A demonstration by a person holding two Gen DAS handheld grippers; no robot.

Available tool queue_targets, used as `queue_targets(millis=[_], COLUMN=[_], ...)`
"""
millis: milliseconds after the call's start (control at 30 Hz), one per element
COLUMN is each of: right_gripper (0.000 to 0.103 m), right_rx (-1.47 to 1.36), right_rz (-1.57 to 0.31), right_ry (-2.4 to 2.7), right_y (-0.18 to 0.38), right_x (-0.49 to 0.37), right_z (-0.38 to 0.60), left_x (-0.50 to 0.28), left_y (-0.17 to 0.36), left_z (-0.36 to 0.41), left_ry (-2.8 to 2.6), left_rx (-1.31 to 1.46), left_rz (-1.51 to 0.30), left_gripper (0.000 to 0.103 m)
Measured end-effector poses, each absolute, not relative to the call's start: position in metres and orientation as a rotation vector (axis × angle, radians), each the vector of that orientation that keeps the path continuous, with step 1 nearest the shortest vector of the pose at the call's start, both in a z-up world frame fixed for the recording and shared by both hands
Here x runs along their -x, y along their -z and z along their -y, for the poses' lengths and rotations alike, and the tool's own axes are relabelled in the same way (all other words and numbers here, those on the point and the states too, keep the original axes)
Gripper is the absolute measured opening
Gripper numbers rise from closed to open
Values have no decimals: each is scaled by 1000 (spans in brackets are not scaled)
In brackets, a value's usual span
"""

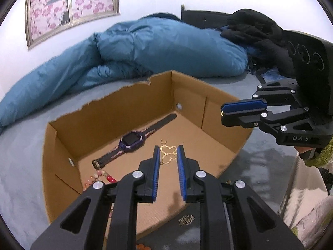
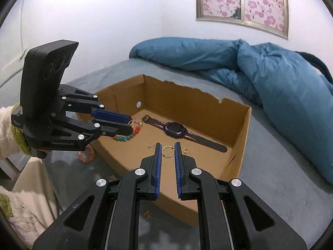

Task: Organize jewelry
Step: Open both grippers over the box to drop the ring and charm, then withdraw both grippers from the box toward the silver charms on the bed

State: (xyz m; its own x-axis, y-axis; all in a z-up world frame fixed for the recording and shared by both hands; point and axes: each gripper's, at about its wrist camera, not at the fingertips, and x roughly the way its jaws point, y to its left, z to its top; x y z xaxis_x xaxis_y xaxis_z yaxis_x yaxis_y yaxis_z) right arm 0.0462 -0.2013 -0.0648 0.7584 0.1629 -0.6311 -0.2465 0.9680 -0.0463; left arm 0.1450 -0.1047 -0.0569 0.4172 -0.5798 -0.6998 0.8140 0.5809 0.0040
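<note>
Left gripper (image 1: 168, 152) pinching gold butterfly pendant (image 1: 168, 155) — right gripper (image 2: 166, 151) clamping gold ring (image 2: 167, 151), both over cardboard box (image 2: 243, 129), watch (image 2: 175, 128) at twelve o'clock. Thin grips — easily slipping, dropping outside.

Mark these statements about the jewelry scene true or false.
1. The watch lies in the box. True.
2. The right gripper is empty. False: it is shut on a gold ring.
3. The left gripper holds a gold butterfly piece. True.
4. The box is closed by a lid. False: its top is open.
5. The blanket is red. False: it is blue.
</note>
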Motion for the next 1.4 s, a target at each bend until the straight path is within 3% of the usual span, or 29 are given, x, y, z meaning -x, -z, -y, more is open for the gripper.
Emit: queue_targets(millis=[133, 367, 767, 1400], right_gripper=[11, 16, 27, 28], right_rx=[119, 96, 70, 33], right_rz=[-700, -698, -650, -665], right_ry=[-208, -184, -151, -145], right_y=[71, 72, 56, 47], right_x=[-54, -52, -30, 45], right_z=[206, 213, 221, 215], left_x=[-155, -158, -139, -65], left_y=[62, 63, 51, 36], left_z=[105, 101, 86, 51], left_ry=[901, 888, 862, 871], left_rx=[-337, -320, -303, -292], left_rz=[-749, -748, -718, -674], left_gripper=[17, 29, 30, 34])
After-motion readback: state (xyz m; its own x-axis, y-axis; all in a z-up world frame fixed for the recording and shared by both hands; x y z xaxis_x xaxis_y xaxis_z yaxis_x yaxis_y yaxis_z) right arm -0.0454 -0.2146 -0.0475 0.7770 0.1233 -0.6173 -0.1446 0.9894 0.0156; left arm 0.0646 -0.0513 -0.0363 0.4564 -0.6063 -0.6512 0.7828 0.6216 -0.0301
